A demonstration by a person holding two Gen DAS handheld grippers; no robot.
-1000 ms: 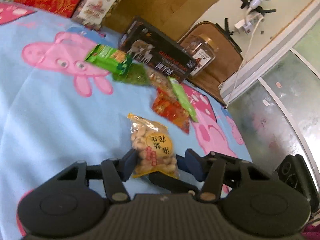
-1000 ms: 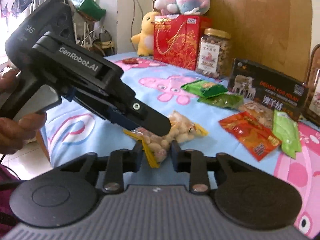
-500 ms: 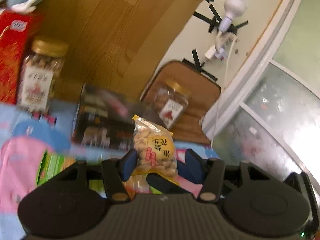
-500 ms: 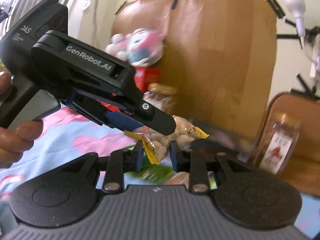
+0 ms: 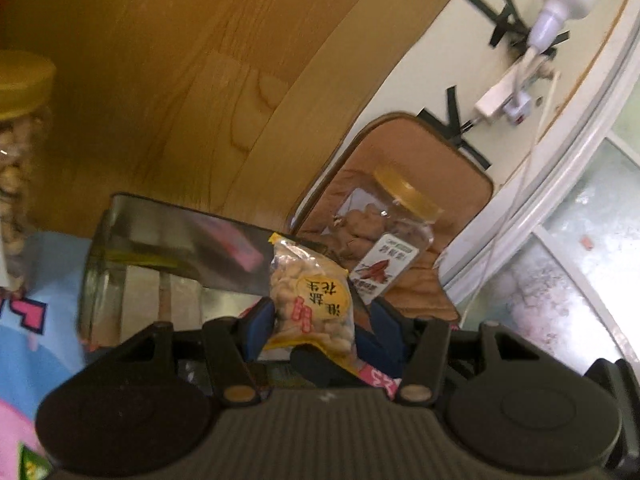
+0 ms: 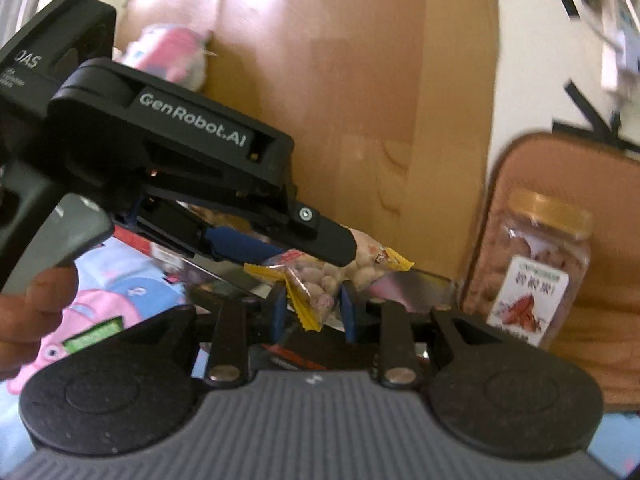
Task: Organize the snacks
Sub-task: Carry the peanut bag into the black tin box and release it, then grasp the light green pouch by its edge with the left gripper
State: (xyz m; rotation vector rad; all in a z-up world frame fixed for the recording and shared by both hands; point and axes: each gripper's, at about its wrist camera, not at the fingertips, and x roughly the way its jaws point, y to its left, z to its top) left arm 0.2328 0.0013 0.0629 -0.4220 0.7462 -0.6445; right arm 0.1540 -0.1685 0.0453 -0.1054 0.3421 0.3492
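A clear bag of peanuts (image 5: 312, 304) with yellow edges and a yellow round label is held in the air by both grippers. My left gripper (image 5: 320, 320) is shut on its sides. My right gripper (image 6: 314, 306) is shut on the bag's crimped yellow end (image 6: 300, 300). The left gripper's body (image 6: 168, 160) crosses the right wrist view from the left, its fingers over the bag. A dark snack box (image 5: 172, 240) stands behind the bag.
A yellow-lidded jar (image 5: 388, 240) leans on a brown cushion (image 6: 560, 184) at the right. Another nut jar (image 5: 16, 160) is at the far left. A wooden board (image 5: 180, 80) stands behind. The blue pig-print cloth (image 5: 36, 344) lies below.
Both grippers have lifted the peanut bag off the blue cloth and carried it up and toward the dark box and the jars. The grip on the bag has not changed.
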